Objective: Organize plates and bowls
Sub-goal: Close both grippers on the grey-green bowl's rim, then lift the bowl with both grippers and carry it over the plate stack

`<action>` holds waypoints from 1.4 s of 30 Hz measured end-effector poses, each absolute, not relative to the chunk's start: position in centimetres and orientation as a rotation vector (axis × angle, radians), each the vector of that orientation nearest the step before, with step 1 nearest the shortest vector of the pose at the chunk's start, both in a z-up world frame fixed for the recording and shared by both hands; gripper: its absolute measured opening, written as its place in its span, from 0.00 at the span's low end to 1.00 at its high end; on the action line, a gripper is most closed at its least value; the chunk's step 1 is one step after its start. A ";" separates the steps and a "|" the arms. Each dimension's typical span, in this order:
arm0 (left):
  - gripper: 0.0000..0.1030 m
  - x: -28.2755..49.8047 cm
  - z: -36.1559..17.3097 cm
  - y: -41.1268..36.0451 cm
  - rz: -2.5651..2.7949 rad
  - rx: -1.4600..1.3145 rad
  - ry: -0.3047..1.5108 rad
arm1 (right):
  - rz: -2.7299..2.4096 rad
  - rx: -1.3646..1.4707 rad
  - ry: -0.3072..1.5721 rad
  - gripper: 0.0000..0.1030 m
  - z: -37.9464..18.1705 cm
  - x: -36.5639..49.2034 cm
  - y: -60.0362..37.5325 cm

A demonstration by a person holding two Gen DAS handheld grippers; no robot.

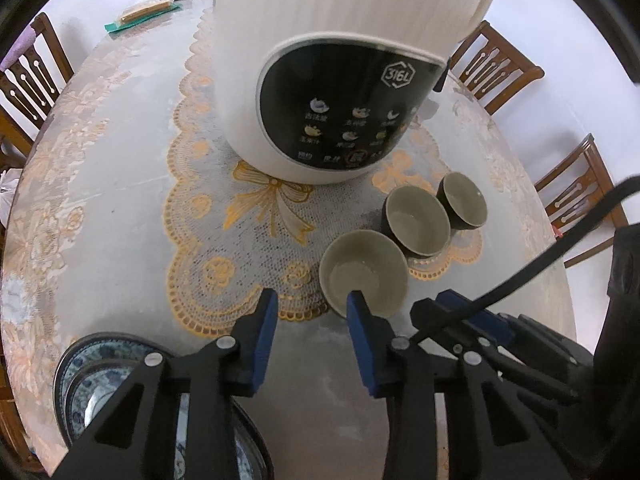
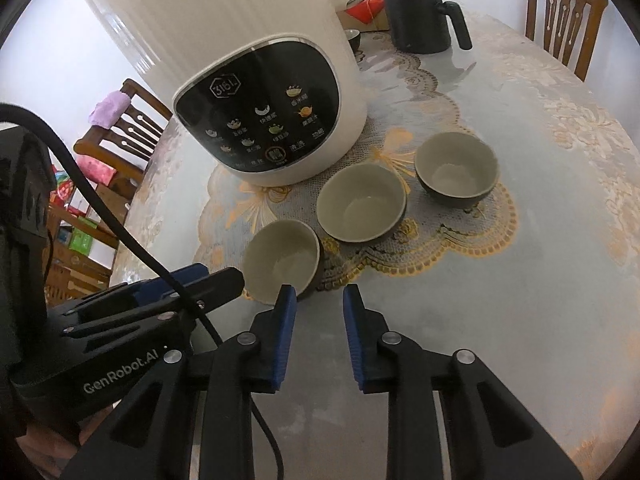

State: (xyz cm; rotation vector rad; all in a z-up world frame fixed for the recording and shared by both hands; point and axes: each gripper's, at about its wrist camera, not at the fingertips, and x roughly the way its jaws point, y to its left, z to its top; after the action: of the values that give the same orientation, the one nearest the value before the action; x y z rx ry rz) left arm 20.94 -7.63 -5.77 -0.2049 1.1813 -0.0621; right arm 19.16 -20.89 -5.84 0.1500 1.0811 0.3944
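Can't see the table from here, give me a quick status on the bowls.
Left gripper and right gripper open, empty. Three bowls in a row; nearest bowl just ahead of both. Plates stacked left. White appliance close behind the bowls.

Soft, even daylight fills both fisheye views, laying only faint shadows under the bowls (image 2: pixel 362 202) and a pale sheen on the table (image 2: pixel 560 240), while the edges curve strongly into dark, slightly blurred corners.
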 end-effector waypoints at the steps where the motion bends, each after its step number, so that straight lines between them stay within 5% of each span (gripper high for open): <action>1: 0.33 21.0 -5.9 -7.6 -0.064 -0.206 1.184 | 0.394 0.150 1.084 0.23 -6.0 19.4 -20.8; 22: 0.10 22.6 -7.7 -7.6 -0.123 -0.264 1.217 | 0.416 0.156 1.089 0.13 -6.9 20.6 -19.6; 42: 0.08 21.5 -7.0 -7.7 -0.154 -0.308 1.222 | 0.411 0.181 1.100 0.11 -6.9 20.3 -19.8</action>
State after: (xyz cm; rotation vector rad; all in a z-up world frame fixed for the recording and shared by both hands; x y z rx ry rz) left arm 21.54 -7.65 -7.02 -0.3084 1.2224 -0.1537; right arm 20.29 -19.81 -6.90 0.1806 1.0996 0.4111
